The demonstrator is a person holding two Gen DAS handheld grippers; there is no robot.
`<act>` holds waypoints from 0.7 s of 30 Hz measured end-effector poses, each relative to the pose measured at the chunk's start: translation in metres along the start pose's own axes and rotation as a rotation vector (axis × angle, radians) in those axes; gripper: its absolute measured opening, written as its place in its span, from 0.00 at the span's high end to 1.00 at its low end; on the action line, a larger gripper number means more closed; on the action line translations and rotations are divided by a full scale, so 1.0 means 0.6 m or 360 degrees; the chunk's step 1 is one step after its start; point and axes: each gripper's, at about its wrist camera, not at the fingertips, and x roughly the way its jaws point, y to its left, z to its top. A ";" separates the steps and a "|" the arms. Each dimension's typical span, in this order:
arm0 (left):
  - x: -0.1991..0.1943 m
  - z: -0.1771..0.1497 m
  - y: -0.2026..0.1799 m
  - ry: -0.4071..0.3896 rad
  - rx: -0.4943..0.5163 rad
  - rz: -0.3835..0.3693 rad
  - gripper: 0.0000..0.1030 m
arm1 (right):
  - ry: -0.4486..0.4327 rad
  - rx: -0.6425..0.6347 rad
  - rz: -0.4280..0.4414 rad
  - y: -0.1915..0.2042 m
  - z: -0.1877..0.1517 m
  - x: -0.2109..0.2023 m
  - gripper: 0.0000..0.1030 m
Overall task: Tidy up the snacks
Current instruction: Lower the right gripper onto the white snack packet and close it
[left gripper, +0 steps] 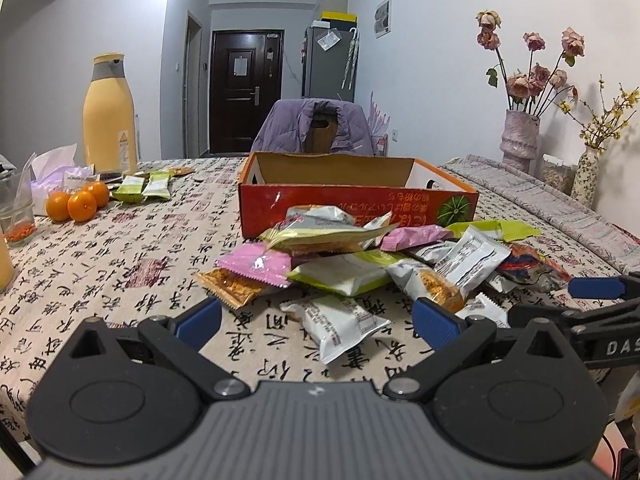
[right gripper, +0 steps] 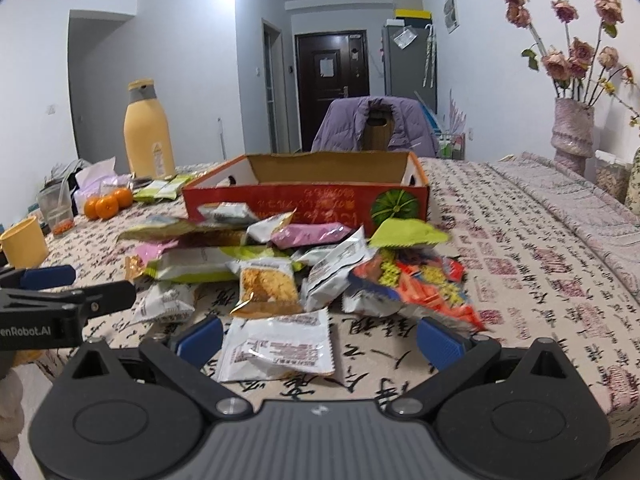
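Both claws gape wide, empty: left claw (left gripper: 318, 320) and right claw (right gripper: 320, 344) each straddle a white packet (left gripper: 340, 326) (right gripper: 278, 350) on the worktop (left gripper: 120, 248). Beyond them sits the snack pile (right gripper: 280, 256) (loose, overlapping), then the red box (right gripper: 308, 196).

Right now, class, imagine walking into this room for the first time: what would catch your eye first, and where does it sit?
The jumble of snack packets heaped mid-table draws the eye first, with the open red cardboard box right behind it. Next come the tall yellow bottle and three oranges at the far left, and dried roses in a vase on the right. Both grippers, left and right, hover open near the closest white packets.
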 end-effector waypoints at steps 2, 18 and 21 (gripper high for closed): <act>0.002 -0.002 0.004 0.0008 -0.0006 0.0006 0.00 | 0.0024 -0.0007 0.0001 0.005 -0.004 0.011 0.01; 0.015 -0.015 0.035 0.0074 -0.0049 0.0032 0.00 | 0.0102 -0.0145 -0.0003 0.054 -0.016 0.085 0.17; 0.019 -0.016 0.037 0.0082 -0.0052 0.0028 0.00 | 0.0106 -0.0159 0.0009 0.059 -0.019 0.092 0.22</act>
